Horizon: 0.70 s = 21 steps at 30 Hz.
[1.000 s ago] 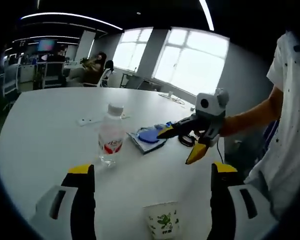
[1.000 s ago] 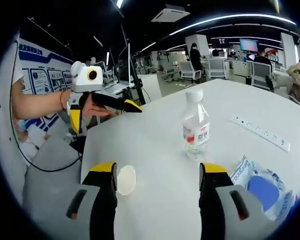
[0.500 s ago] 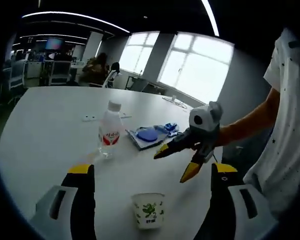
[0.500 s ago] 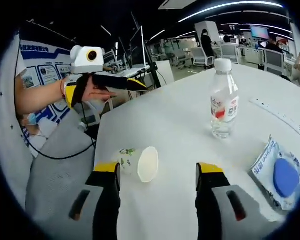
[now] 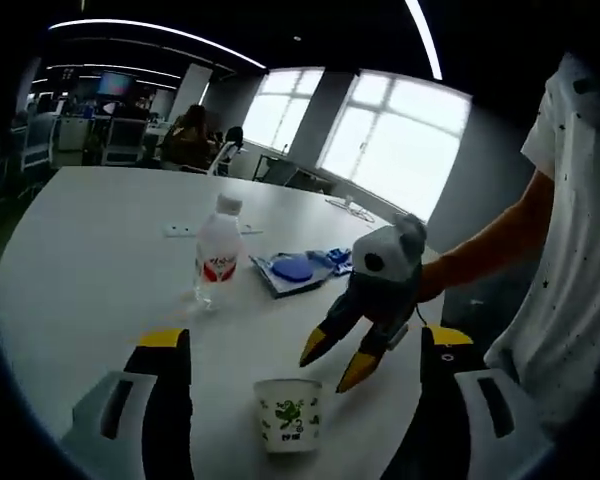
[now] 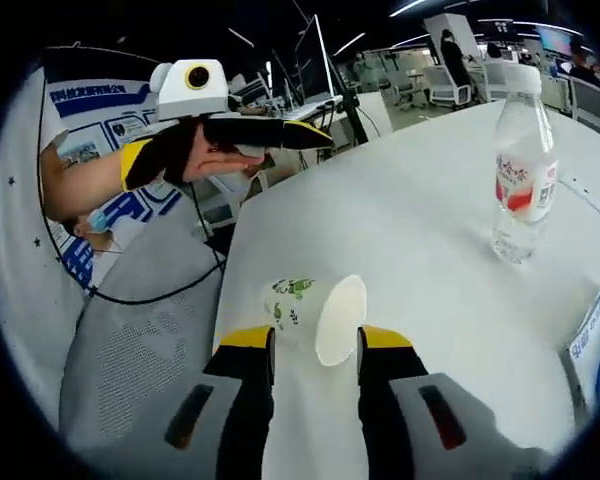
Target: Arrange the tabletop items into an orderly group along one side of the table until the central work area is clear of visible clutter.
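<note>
Seemingly to keep out of the way, our left gripper (image 5: 305,400) hung back with jaws spread wide and empty while the cup (image 5: 288,415) stood upright near the table (image 5: 90,250) edge, the right gripper (image 5: 332,358) reaching down just beside its rim, with the bottle (image 5: 218,250) and the blue packet (image 5: 292,270) well beyond. Then, in the right gripper view, the jaws of our right gripper (image 6: 315,345) had narrowed around the cup (image 6: 318,315), though we could not tell whether they pinched it yet; the bottle (image 6: 520,165) stood well apart.
</note>
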Each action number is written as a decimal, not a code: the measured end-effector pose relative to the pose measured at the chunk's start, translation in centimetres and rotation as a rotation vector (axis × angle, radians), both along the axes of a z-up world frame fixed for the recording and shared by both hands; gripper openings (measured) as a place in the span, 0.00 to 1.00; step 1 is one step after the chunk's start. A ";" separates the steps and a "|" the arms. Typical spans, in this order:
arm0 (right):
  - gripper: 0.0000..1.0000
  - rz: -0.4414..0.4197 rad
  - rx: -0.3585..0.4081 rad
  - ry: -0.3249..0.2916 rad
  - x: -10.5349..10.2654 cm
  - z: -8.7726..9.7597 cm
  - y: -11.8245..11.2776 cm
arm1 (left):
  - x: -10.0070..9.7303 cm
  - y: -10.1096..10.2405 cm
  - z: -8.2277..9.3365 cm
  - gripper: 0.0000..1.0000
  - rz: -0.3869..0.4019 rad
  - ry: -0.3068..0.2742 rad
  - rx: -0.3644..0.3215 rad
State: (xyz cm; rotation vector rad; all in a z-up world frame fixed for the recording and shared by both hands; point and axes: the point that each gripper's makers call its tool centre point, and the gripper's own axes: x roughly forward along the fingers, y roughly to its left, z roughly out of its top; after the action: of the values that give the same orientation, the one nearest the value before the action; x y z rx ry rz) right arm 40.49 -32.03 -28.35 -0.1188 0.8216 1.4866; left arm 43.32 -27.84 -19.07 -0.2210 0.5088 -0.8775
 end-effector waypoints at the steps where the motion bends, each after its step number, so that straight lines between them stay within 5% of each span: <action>1: 0.29 0.008 -0.003 0.006 -0.1 -0.1 0.1 | -0.1 0.0 0.0 0.98 0.001 -0.002 -0.001; 21: 0.00 0.167 -0.011 0.131 -2.0 -0.1 0.4 | -0.3 -0.2 -0.8 0.96 0.003 0.012 -0.029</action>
State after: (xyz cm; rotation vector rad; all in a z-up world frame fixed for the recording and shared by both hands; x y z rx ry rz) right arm 38.47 -31.60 -28.42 -0.1014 0.9438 1.6599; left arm 43.05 -28.09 -19.92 -0.2535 0.5075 -0.8818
